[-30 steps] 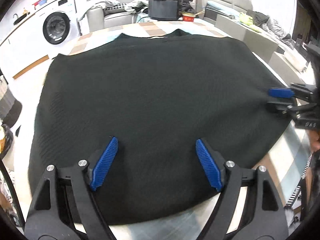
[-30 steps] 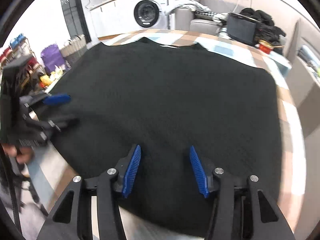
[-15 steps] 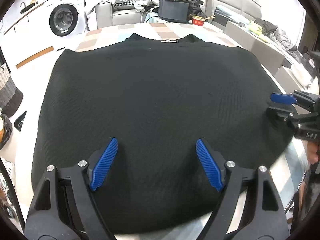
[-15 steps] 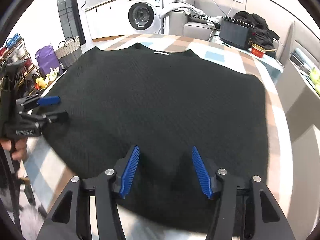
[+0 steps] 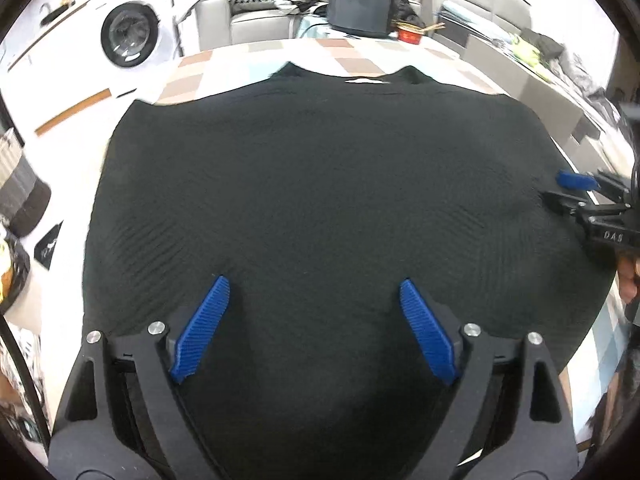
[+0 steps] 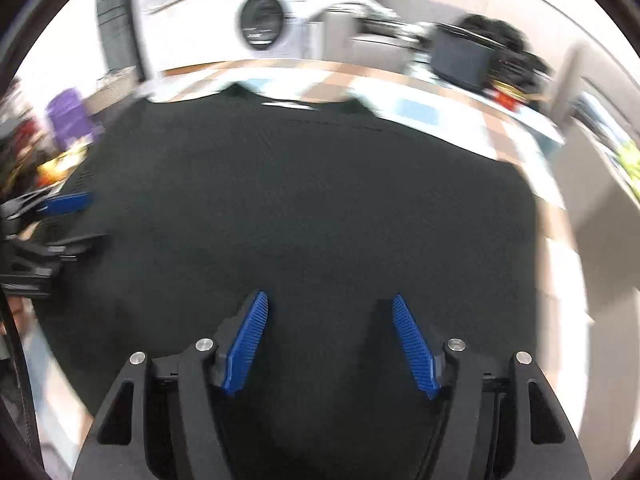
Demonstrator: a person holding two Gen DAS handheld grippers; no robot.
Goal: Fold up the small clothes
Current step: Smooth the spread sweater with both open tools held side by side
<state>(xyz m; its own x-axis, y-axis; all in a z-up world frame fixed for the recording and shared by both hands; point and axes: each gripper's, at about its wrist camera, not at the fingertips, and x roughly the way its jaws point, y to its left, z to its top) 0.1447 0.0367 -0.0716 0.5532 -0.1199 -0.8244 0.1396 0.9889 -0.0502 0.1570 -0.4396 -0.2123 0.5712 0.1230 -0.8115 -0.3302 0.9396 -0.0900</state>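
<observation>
A black knit sweater lies spread flat on the checked table, neckline at the far side; it also fills the right wrist view. My left gripper is open and empty above the sweater's near hem. My right gripper is open and empty above the hem too. The right gripper also shows at the right edge of the left wrist view, by the sweater's right side. The left gripper shows at the left edge of the right wrist view, by the sweater's left side.
A washing machine stands at the back left. A grey sofa with laundry, a black box and a red bowl lie beyond the table's far edge. A basket stands on the floor at the left.
Both grippers have pulled back toward me and risen a little, so more of the sweater and its neckline shows. Both stay open. The sweater has not moved.
</observation>
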